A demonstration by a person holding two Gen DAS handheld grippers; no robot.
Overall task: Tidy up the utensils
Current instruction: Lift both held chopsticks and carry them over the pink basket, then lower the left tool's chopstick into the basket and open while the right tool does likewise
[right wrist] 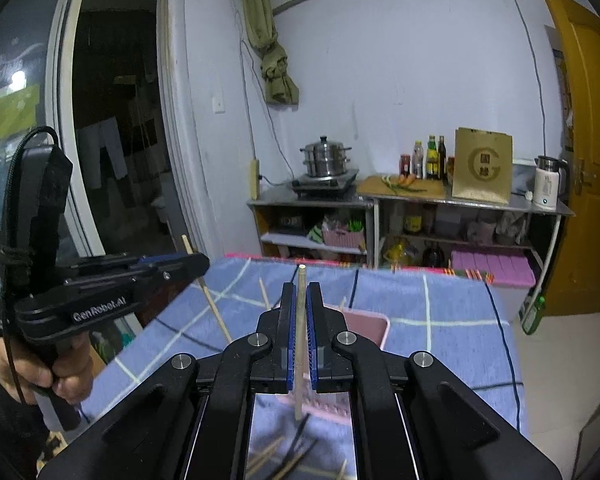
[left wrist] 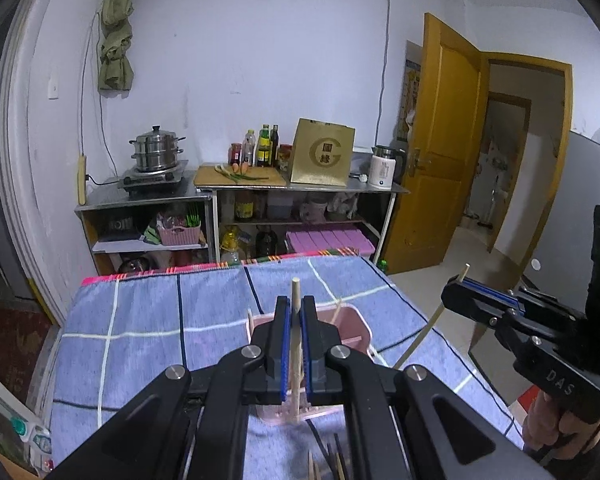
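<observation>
My left gripper [left wrist: 296, 308] is shut on a pale wooden chopstick [left wrist: 296, 344] that stands nearly upright over a pink holder [left wrist: 354, 326] on the blue checked cloth. My right gripper [right wrist: 301, 294] is shut on another wooden chopstick [right wrist: 300, 340], also nearly upright above the pink holder [right wrist: 370, 326]. Each gripper shows in the other's view: the right one [left wrist: 454, 290] to the right, the left one [right wrist: 198, 260] to the left, each with its stick slanting down. Loose wooden and dark chopsticks [left wrist: 328, 462] lie on the cloth near me, blurred in the right wrist view [right wrist: 284, 456].
The table with the blue cloth [left wrist: 148, 320] ends at a red fringe at the far side. Beyond stand metal shelves with a steamer pot [left wrist: 156, 150], bottles, a brown paper bag [left wrist: 324, 152] and a kettle. A yellow door [left wrist: 440, 152] stands open on the right.
</observation>
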